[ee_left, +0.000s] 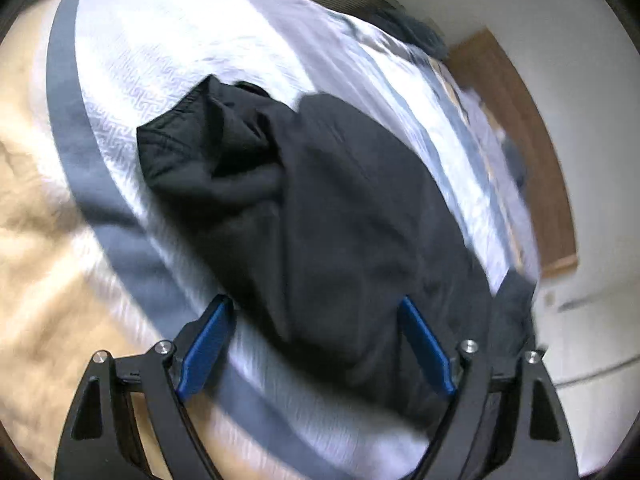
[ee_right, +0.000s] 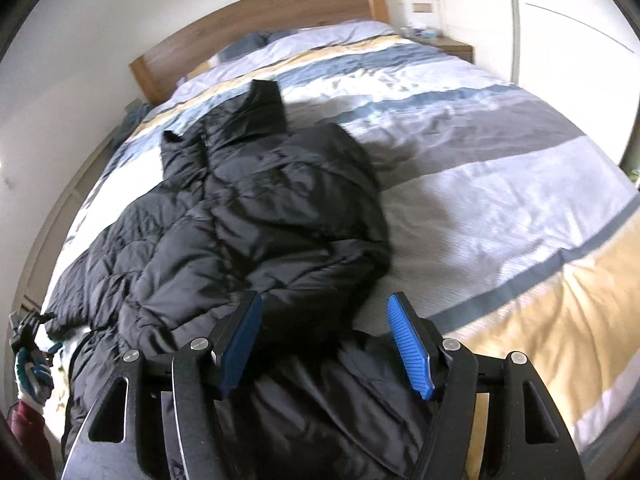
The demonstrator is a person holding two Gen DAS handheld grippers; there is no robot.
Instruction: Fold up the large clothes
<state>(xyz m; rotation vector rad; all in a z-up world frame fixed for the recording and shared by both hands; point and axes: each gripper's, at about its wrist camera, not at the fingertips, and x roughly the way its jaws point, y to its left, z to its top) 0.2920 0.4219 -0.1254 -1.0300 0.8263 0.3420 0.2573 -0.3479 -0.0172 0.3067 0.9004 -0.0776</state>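
A large black puffer jacket (ee_right: 248,216) lies spread on the striped bed cover, its collar toward the headboard. In the left wrist view the jacket (ee_left: 320,208) fills the middle, one part bunched at its upper left. My left gripper (ee_left: 316,308) is open and empty, hovering above the jacket's near edge. My right gripper (ee_right: 324,308) is open and empty above the jacket's lower right part. The left gripper also shows in the right wrist view (ee_right: 28,332) at the far left edge, held by a gloved hand.
The bed cover (ee_right: 500,184) has white, grey, blue and tan stripes. A wooden headboard (ee_right: 260,28) and pillows (ee_right: 320,38) are at the far end. A nightstand (ee_right: 452,46) stands at the back right beside white wardrobe doors (ee_right: 560,20).
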